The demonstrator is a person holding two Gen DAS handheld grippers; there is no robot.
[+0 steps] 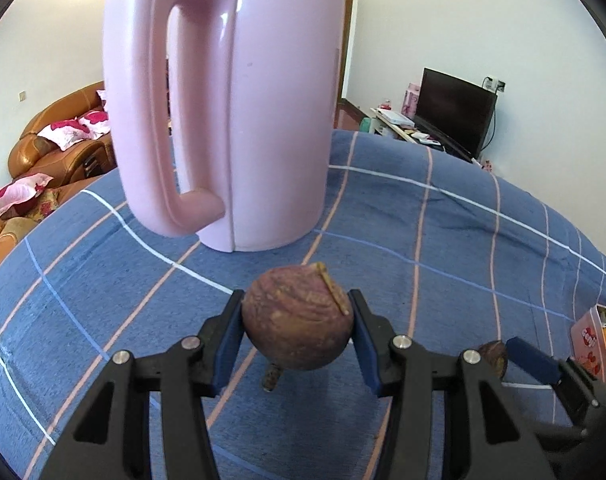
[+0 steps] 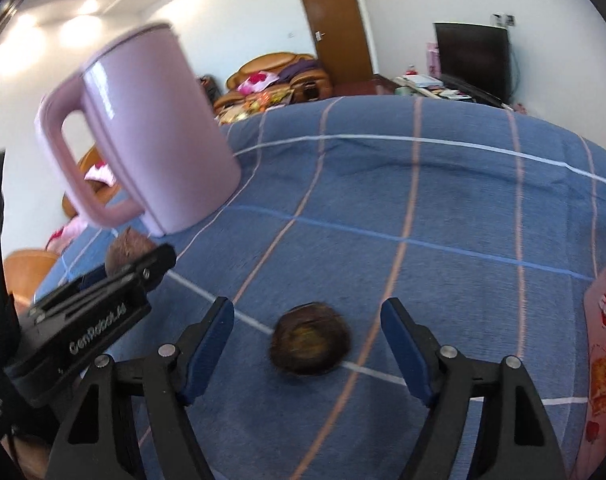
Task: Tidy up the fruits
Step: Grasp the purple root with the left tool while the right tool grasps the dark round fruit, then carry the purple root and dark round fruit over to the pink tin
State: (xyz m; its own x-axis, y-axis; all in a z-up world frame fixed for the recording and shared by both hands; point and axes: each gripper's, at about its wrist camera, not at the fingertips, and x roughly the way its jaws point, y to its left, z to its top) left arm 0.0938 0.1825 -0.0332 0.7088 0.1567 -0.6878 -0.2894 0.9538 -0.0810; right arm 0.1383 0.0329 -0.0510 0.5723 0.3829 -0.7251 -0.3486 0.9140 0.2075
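My left gripper (image 1: 297,322) clamps a purple passion fruit (image 1: 297,320) above the blue cloth (image 1: 443,232), before the pink jug (image 1: 231,100); my right gripper (image 2: 307,336) — jaws parted — straddles a second fruit (image 2: 310,339) lying on the cloth.

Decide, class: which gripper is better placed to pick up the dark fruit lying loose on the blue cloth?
The right gripper: its open jaws already flank the loose fruit, while the left gripper is occupied, clamped on another fruit.

"GenRobot.ai" on left tongs' (image 2: 141,268) body.
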